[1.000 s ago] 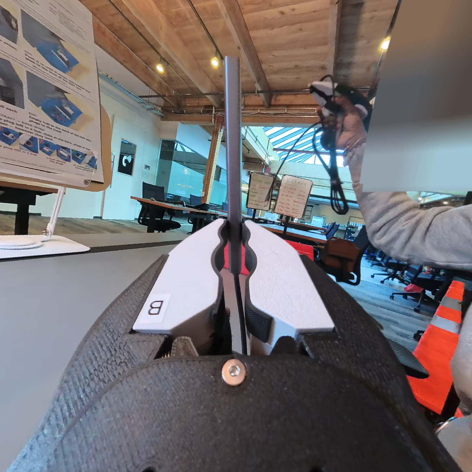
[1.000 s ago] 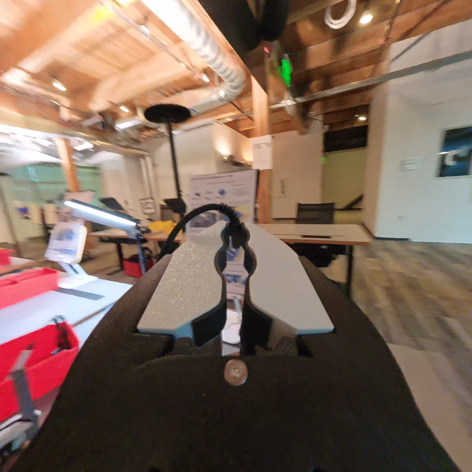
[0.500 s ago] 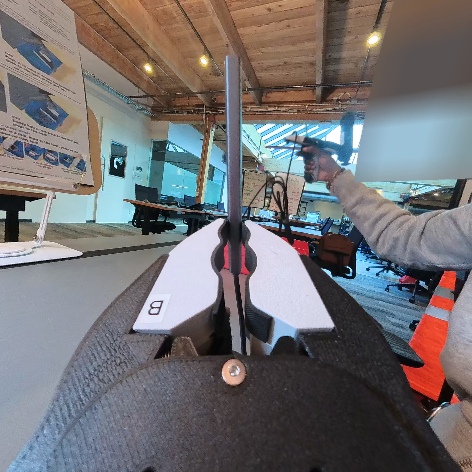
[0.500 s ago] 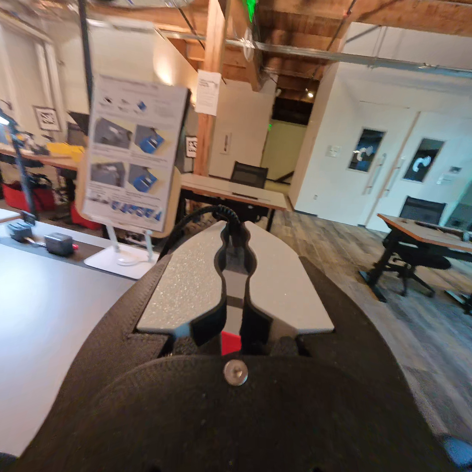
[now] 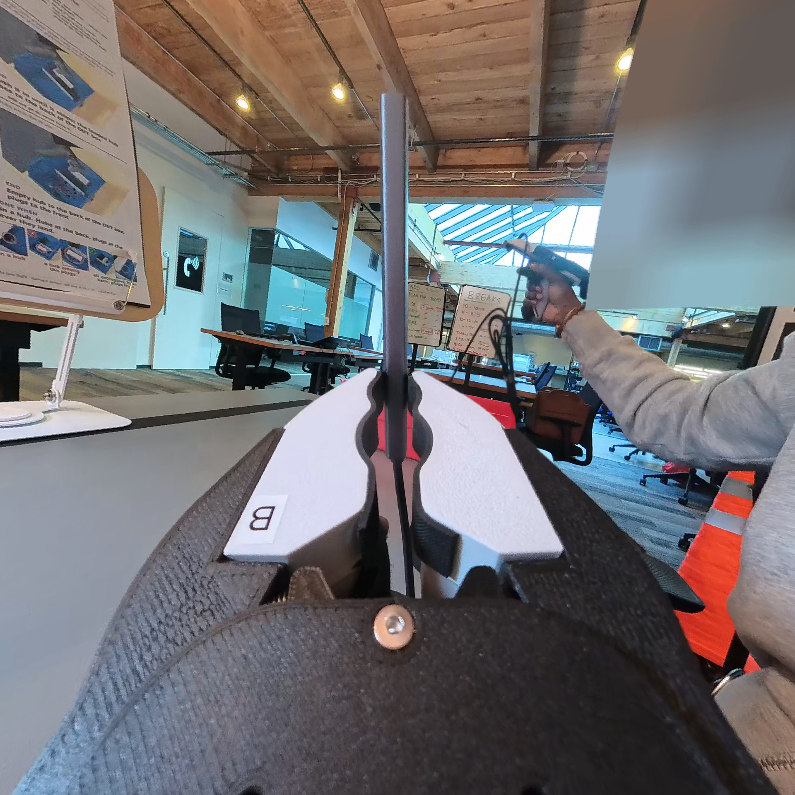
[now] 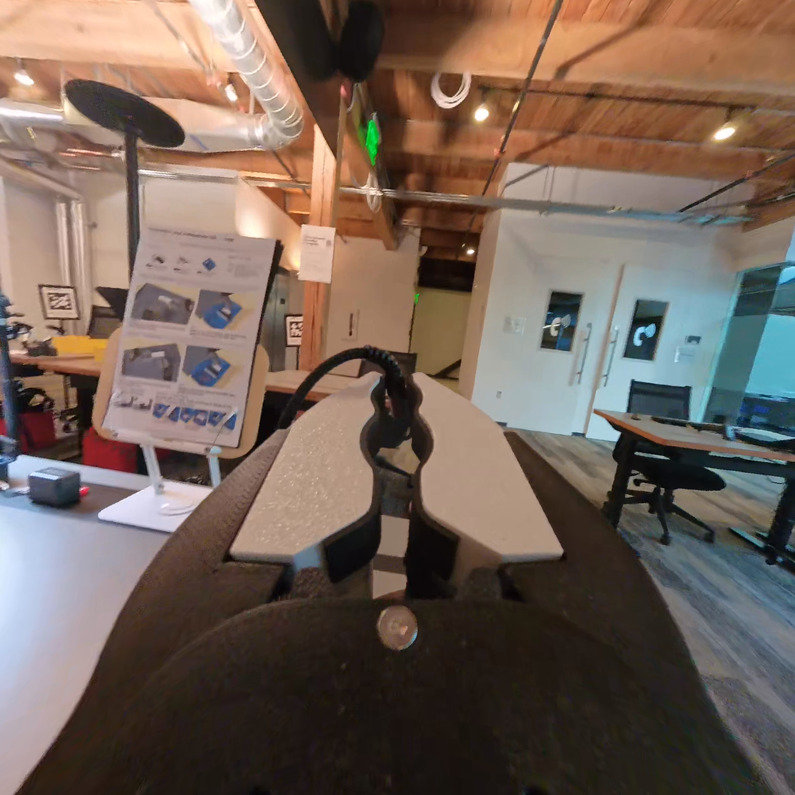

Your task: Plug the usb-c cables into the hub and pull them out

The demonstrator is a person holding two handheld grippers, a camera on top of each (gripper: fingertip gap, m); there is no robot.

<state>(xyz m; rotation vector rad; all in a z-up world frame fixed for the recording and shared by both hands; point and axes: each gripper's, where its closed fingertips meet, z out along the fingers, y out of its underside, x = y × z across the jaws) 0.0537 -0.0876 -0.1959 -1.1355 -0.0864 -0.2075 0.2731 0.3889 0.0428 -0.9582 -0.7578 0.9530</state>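
My left gripper [image 5: 393, 387] is clamped on the hub [image 5: 393, 258], a thin grey bar seen edge-on that rises straight up from between the jaws, with its thin black lead [image 5: 403, 516] running back down the slot toward my palm. To its left, ahead of the jaws, lies the grey table [image 5: 107, 494], bare near me and carrying only the instruction board [image 5: 64, 150] on its white stand at the far left edge. To its right and well apart, my right gripper [image 5: 546, 262] is raised at arm's length, the usb-c cable [image 5: 505, 344] hanging from it in loose loops. In the right wrist view that gripper [image 6: 395, 387] pinches the cable's ribbed black collar [image 6: 393, 374] at the jaw tips, the cable arching off to the left; the plug end itself is hidden. No cable is seated in the hub, and I judge this to be a stage between pulling out and the next insertion; how many cycles are done cannot be told. Room to move is generous: open air lies between the two grippers, and the dangling loops, which could snag, are the only obstruction on the path back to the hub.
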